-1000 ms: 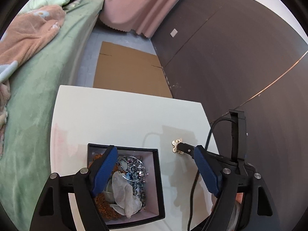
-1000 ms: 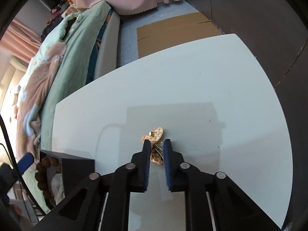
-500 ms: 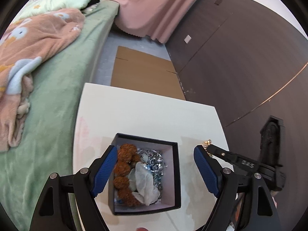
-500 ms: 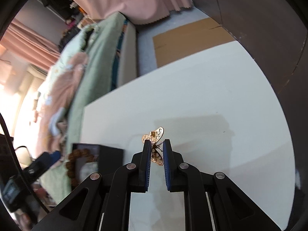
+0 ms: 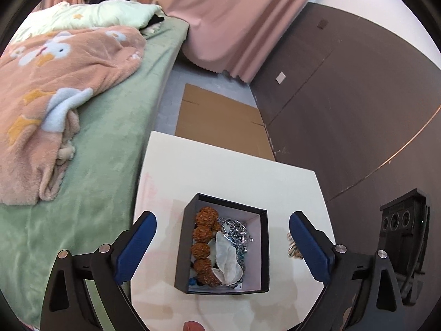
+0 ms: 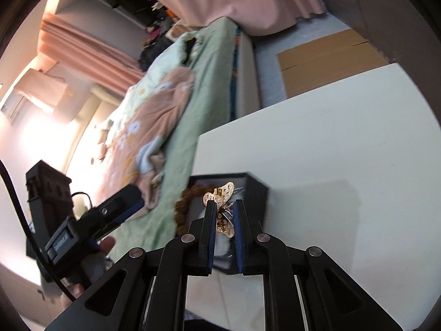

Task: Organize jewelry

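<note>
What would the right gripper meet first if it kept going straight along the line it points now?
Probably the black jewelry box: the right gripper, shut on the gold butterfly clip, points at the box's open top, where brown beads lie. Depth is unclear, so it might pass just over the rim.

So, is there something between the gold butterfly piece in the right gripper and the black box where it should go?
Nothing visible blocks it. The right gripper holds the butterfly piece in the air near the black box, which has no lid on. The left gripper, jaws opening, straddles the box without covering it.
</note>
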A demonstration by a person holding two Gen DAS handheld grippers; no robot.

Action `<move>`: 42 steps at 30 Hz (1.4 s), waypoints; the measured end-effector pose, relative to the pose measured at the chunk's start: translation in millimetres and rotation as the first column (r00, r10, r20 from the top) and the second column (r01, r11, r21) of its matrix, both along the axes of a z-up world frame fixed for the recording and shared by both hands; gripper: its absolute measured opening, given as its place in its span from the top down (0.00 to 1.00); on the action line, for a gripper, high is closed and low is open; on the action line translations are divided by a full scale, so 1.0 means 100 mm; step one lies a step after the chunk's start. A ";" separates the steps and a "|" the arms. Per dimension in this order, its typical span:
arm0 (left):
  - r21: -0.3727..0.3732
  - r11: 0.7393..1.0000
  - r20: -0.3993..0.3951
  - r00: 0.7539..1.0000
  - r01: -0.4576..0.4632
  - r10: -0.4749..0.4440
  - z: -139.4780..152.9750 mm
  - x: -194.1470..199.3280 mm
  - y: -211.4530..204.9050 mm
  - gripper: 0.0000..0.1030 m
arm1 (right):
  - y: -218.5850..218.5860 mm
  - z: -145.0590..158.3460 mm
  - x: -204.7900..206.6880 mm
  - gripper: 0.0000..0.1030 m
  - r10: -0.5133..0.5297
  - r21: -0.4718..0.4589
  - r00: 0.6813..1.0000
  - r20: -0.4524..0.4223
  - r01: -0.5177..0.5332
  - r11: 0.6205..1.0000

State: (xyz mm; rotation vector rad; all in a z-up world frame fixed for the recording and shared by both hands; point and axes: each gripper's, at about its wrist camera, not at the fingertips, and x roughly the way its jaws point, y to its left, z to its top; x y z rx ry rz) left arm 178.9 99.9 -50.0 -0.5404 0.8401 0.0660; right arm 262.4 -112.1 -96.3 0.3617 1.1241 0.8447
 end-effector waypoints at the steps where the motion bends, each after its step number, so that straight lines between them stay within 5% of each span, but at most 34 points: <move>1: 0.001 1.000 0.004 1.000 -0.003 0.003 0.00 -0.02 0.01 0.02 | 0.05 -0.01 -0.03 0.86 0.021 -0.001 1.000 -0.003 -0.021 1.000; 7: 0.017 1.000 0.020 1.000 -0.004 0.004 0.01 -0.10 0.01 0.01 | 0.13 -0.04 -0.14 0.80 0.057 -0.044 0.998 -0.007 -0.057 0.997; 9: 0.028 1.000 0.025 1.000 -0.002 0.002 0.01 -0.11 0.01 0.00 | 0.07 -0.03 -0.14 0.62 0.041 -0.048 0.999 0.001 -0.041 0.998; 11: 0.036 0.999 0.027 1.000 0.001 -0.002 0.01 -0.14 0.01 0.00 | 0.00 -0.02 -0.14 0.55 0.020 -0.049 1.000 0.004 -0.019 0.999; 16: 0.061 0.998 0.022 1.000 0.007 -0.008 -0.01 -0.18 0.00 0.00 | -0.21 0.01 -0.14 0.54 -0.043 -0.066 0.999 -0.014 0.042 0.997; 22: 0.131 0.991 0.052 0.998 0.011 -0.018 0.03 -0.27 -0.12 0.00 | -0.44 0.14 -0.25 0.41 -0.120 -0.135 0.993 0.017 0.121 0.983; 33: 0.283 0.958 0.103 0.992 0.041 -0.073 0.13 -0.34 -0.60 0.00 | -0.60 0.30 -0.36 0.10 -0.092 -0.202 0.991 0.100 0.111 0.973; 42: 0.303 0.951 0.098 0.991 0.062 -0.096 0.12 -0.33 -0.72 0.00 | -0.90 0.32 -0.39 0.08 -0.129 -0.205 0.985 0.115 0.150 0.967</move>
